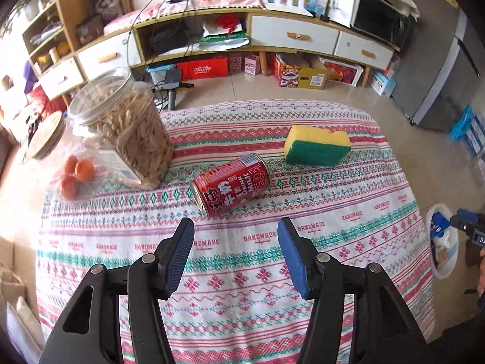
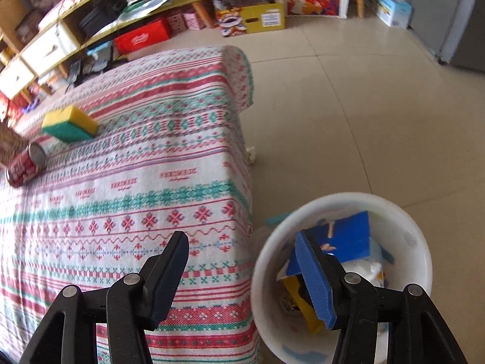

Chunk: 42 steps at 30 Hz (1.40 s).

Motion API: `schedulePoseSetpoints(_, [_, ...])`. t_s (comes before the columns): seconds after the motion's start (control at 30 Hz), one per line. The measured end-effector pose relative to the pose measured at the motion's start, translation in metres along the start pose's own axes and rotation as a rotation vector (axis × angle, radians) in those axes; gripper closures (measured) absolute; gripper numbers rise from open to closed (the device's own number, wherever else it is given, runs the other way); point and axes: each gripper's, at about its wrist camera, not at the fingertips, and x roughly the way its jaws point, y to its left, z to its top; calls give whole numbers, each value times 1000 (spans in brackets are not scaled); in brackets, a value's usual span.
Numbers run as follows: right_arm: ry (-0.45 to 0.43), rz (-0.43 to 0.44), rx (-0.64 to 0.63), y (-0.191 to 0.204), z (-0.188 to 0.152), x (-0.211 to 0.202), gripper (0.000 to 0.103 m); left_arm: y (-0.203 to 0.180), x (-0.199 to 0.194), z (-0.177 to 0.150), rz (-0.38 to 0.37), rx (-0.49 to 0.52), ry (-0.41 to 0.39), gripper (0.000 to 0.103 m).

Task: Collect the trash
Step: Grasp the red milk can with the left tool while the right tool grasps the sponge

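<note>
Only your right view looks into the white bin point(image 2: 421, 242): blue carton point(image 2: 348, 236), wrappers. Left view: seed jar point(image 1: 133, 133), table's left edge. Both grippers point(image 1: 235, 227) point(image 2: 241, 242) apart, empty.

Patterned tablecloth point(image 1: 236, 273) in red, green and white bands covers the table and serves as landmark. On its far right portion lies a yellow-and-green sponge point(image 1: 316, 145). At its far left corner stands a clear jar point(image 1: 127, 133) filled with pale seeds; just left of the jar sit three oranges point(image 1: 74, 173) in clear wrap and a round wooden lid point(image 1: 48, 136). Beyond the cloth's far edge, a long low cabinet point(image 1: 294, 35) with white drawers runs along the wall, with boxes point(image 1: 298, 71) stored beneath it.
</note>
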Motion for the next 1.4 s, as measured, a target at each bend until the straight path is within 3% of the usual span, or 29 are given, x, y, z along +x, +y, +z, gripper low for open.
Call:
schedulePoseSetpoints(0.07, [-6, -14, -93, 24, 2, 6, 39, -8, 8, 7, 2, 117, 5, 43])
schedulePoseSetpoints(0.2, [-21, -6, -224, 62, 9, 17, 39, -30, 28, 16, 75, 386, 30, 41])
schedulePoseSetpoints(0.37, [-38, 23, -376, 107, 16, 33, 32, -37, 54, 27, 77, 536, 116, 40])
schedulePoseSetpoints(0.43, [-41, 45, -453, 126, 17, 40, 31, -34, 63, 33, 68, 542, 139, 39])
schedulePoseSetpoints(0.63, [-97, -5, -642, 175, 33, 65, 31, -24, 90, 40, 71, 563, 185, 38])
schedulePoseSetpoints(0.97, [-112, -25, -746, 212, 90, 122, 31, -21, 116, 37, 57, 614, 203, 37])
schedulePoseSetpoints(1.1, [-137, -18, -783, 229, 106, 130, 29, -21, 122, 39, 40, 583, 206, 37])
schedulePoseSetpoints(1.2, [-136, -17, -781, 238, 109, 140, 27, -20, 124, 38, 22, 553, 213, 43])
schedulePoseSetpoints(1.23, [-131, -17, -791, 240, 106, 142, 31, -20, 124, 37, 19, 551, 215, 45])
schedulePoseSetpoints(1.27, [-131, -33, -799, 242, 105, 144, 49, -20, 123, 37, 19, 546, 211, 45])
schedulePoseSetpoints(1.3, [-136, -60, -789, 241, 107, 146, 58, -19, 121, 36, 17, 537, 209, 45])
schedulePoseSetpoints(1.4, [-116, -9, -744, 236, 106, 139, 64, -14, 115, 37, 23, 482, 203, 45])
